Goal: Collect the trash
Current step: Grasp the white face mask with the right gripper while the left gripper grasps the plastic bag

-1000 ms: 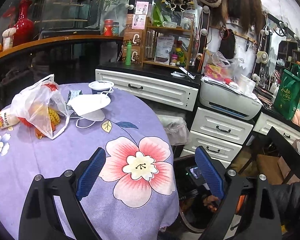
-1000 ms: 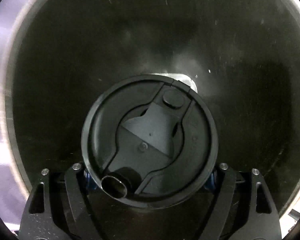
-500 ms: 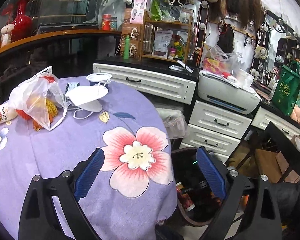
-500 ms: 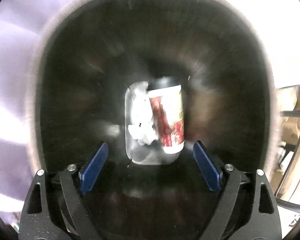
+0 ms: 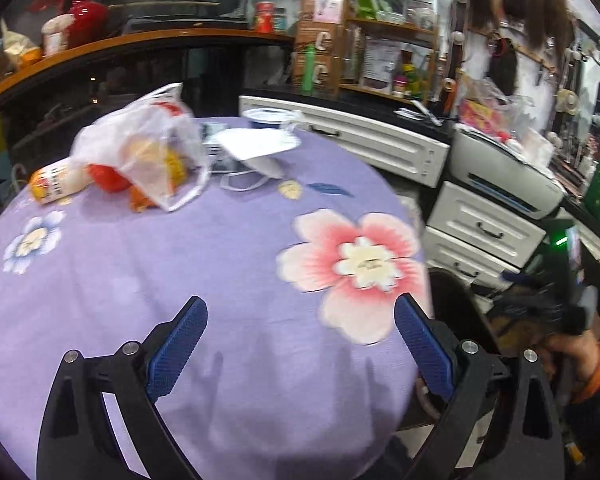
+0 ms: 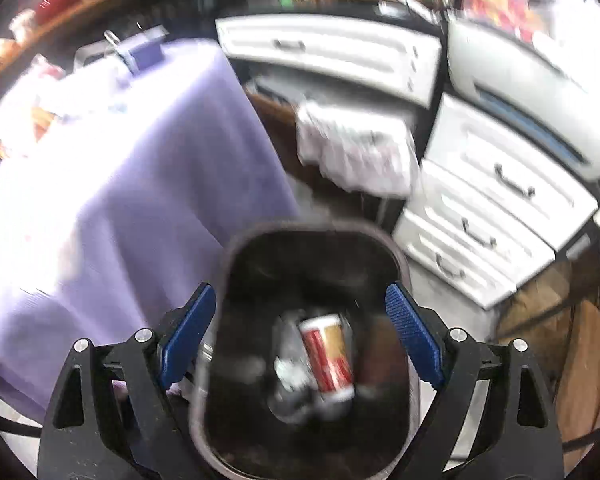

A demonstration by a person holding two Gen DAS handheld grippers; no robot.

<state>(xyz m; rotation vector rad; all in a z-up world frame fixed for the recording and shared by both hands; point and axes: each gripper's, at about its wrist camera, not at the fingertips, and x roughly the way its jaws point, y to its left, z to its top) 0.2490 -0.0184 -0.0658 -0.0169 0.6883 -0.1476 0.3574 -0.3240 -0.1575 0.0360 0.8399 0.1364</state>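
Inside the bin [image 6: 396, 264] — a red can [image 6: 330, 354] (right view only)

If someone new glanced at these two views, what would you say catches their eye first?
Probably the big pink flower printed on the purple tablecloth, just ahead of the left hand-held gripper. Next, the red and white can lying at the bottom of the dark bin beside the table, framed by the open right hand-held gripper. A white plastic bag of colourful items sits at the table's far side.
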